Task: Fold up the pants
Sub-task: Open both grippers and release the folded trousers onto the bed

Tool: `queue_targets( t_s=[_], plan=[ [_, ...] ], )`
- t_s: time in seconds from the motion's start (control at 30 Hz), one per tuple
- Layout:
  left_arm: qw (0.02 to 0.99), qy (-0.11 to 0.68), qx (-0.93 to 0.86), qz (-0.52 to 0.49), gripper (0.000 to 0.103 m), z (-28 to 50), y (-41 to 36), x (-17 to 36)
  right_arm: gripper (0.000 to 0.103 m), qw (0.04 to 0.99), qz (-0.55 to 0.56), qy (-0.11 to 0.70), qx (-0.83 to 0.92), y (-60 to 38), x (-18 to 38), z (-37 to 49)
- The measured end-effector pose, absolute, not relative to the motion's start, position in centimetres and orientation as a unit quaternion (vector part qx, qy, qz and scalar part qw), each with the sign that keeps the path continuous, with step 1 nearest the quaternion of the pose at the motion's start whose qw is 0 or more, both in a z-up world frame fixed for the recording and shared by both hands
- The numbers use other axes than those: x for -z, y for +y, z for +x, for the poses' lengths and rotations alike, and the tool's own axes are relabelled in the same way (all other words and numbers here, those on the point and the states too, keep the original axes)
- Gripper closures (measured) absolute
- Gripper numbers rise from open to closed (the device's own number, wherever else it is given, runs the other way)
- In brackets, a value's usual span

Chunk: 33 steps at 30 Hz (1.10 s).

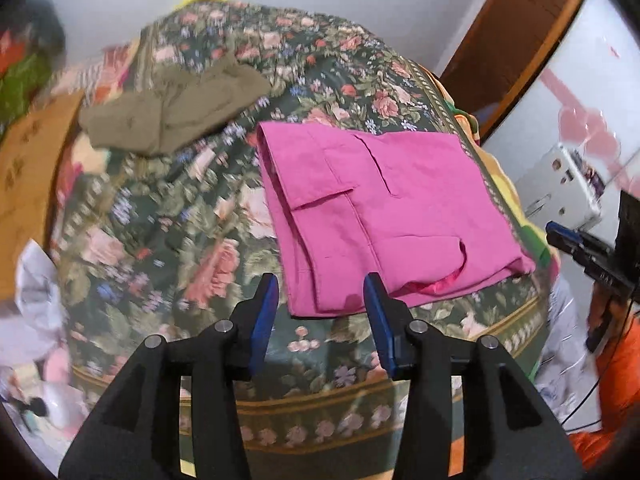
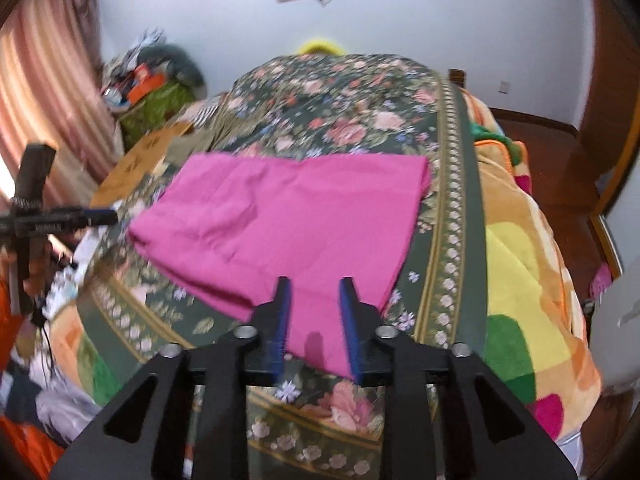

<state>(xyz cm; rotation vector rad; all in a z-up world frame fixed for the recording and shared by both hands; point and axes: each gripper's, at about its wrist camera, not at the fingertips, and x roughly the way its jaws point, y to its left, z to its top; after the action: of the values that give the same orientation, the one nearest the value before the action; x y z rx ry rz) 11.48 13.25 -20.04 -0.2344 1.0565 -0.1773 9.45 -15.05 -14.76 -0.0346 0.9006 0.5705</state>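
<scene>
Pink pants lie folded into a flat rectangle on the floral bedspread, pockets up in the left wrist view. My left gripper hovers over their near corner, jaws open, the pads clear of the cloth. In the right wrist view the pants spread ahead, and my right gripper stands open above their near edge; pink cloth shows between its fingers, lying flat and unpinched. Each gripper shows in the other's view: the right one at the right edge, the left one at the left edge.
An olive-brown garment lies crumpled farther up the bed. A bright patchwork blanket hangs over the bed's right side. A cardboard box and heaped clothes sit beyond the left side. The bed's foot edge is just below the grippers.
</scene>
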Motion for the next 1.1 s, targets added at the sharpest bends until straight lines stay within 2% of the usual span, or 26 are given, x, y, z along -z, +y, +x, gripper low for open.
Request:
queue_targets(
  t_s=[0.03,0.13,0.3,0.4,0.57,0.87,1.0,1.1],
  plan=[
    [0.849,0.508,0.088,-0.117,0.059,11.8,13.0,20.5,0.070,0.863,-0.012,0.428,-0.268,-15.1,14.8,9.5],
    [0.837,0.525,0.092,-0.124,0.061,12.4,12.2,21.8,0.070,0.861,-0.010,0.437,-0.260,-14.7,15.9,9.8],
    [0.839,0.523,0.087,-0.123,0.083,12.6,11.3,22.5,0.070,0.838,-0.001,0.479,-0.263,-14.0,19.2,9.9],
    [0.845,0.515,0.082,-0.116,0.087,12.3,11.2,21.9,0.070,0.837,-0.020,0.480,-0.263,-13.5,20.4,9.5],
    [0.856,0.497,0.074,-0.119,0.087,11.7,12.7,20.6,0.070,0.834,-0.028,0.482,-0.267,-13.8,20.1,9.5],
    [0.853,0.509,0.058,-0.102,0.086,11.3,12.4,22.7,0.070,0.834,-0.024,0.482,-0.267,-13.8,20.3,9.5],
    [0.856,0.512,0.045,-0.060,0.081,11.3,12.3,21.6,0.070,0.829,-0.024,0.493,-0.263,-14.0,19.7,10.1],
    [0.865,0.498,0.029,-0.051,0.074,11.8,12.8,20.3,0.070,0.837,-0.024,0.483,-0.257,-14.6,18.7,10.7]
  ],
)
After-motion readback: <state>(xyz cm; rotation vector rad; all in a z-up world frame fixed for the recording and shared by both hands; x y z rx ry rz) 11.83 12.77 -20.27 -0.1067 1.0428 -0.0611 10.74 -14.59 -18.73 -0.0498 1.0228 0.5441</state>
